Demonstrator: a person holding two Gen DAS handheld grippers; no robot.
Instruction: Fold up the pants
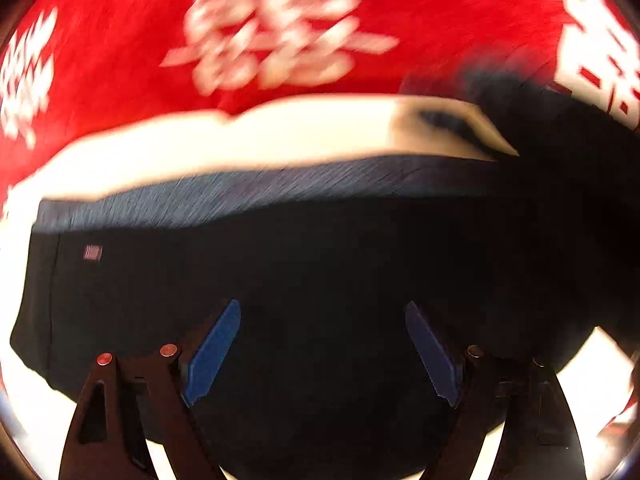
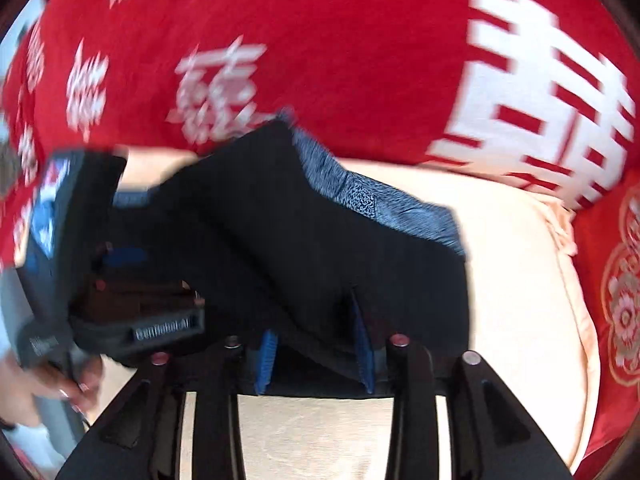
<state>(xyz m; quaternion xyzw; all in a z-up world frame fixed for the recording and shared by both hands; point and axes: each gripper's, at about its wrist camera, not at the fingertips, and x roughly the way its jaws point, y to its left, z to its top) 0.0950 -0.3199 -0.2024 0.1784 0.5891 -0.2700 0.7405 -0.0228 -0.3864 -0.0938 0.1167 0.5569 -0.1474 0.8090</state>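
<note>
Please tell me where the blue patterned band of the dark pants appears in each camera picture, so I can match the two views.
Left wrist view: the blue patterned band runs across the middle, along the far edge of the dark pants, against the cream surface.
Right wrist view: the band slants from top centre down to the right.
Shared landmark: the red cloth with white characters behind.

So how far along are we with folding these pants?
Partway, by the look of it. The dark pants already lie doubled on the cream sheet, their patterned blue waistband at the far edge. The right claw has its fingers either side of a raised fold; the left claw hangs open above the fabric. Laying that fold flat remains.
</note>
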